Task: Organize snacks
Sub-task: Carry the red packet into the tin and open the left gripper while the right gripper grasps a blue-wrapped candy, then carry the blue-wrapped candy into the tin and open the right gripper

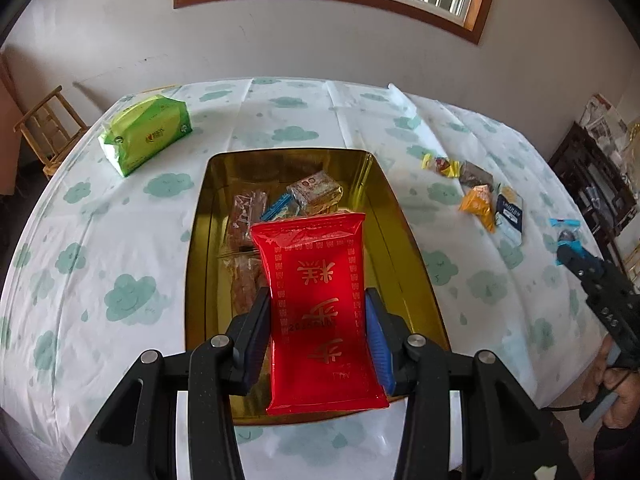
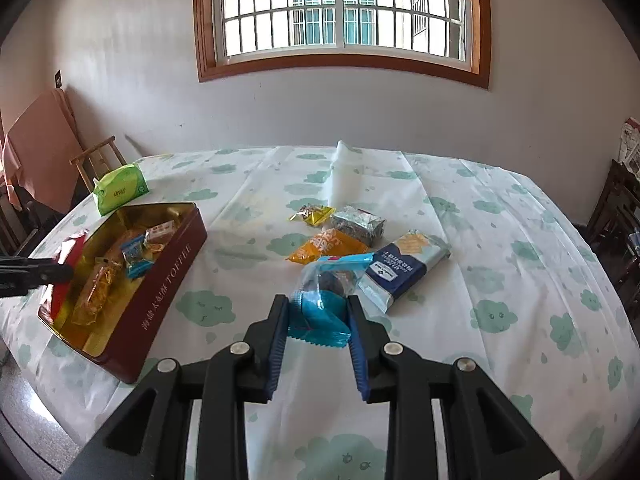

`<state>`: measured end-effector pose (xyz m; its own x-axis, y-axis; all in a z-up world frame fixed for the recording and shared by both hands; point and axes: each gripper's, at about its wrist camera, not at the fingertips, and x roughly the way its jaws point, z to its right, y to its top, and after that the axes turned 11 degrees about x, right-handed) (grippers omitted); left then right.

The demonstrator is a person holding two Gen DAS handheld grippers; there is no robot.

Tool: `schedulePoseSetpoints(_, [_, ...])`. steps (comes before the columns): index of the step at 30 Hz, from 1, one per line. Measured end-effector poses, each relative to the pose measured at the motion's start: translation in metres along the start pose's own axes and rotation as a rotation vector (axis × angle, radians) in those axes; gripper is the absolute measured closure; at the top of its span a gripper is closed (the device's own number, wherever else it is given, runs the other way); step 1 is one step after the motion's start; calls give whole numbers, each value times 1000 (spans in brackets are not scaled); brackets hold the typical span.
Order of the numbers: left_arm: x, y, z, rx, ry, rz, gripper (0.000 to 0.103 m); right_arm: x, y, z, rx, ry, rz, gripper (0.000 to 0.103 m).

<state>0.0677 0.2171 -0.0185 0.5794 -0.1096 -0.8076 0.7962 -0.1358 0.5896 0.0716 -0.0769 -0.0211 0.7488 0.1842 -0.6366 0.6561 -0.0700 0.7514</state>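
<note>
My left gripper point(image 1: 317, 300) is shut on a red snack packet point(image 1: 316, 296) with gold characters and holds it above the open gold-lined tin point(image 1: 202, 216), which has several wrapped snacks inside. My right gripper point(image 2: 318, 306) is shut on a blue-wrapped snack point(image 2: 324, 300), just above the tablecloth. Beyond it lie a navy and white biscuit pack point(image 2: 400, 268), an orange packet point(image 2: 326, 246), a silver packet point(image 2: 358, 222) and a small yellow packet point(image 2: 316, 214). The tin point(image 2: 168, 280) stands to the left in the right wrist view, with the left gripper point(image 2: 60, 272) over it.
A green tissue pack point(image 1: 146, 134) lies at the table's far left, also in the right wrist view point(image 2: 120, 188). A wooden chair point(image 1: 44, 128) stands beyond the left edge. Dark furniture point(image 1: 592, 176) stands at the right. The cloud-print tablecloth point(image 2: 500, 260) covers the table.
</note>
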Motion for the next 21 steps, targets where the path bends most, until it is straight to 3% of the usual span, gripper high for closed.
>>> schedulePoseSetpoints(13, [31,-2,-6,40,34,-65,62,-10,1,-16,-18,33,6,74])
schedulePoseSetpoints(21, [27,-4,-10,33,36,-34,62,-15,2,-33,-37,60,6,74])
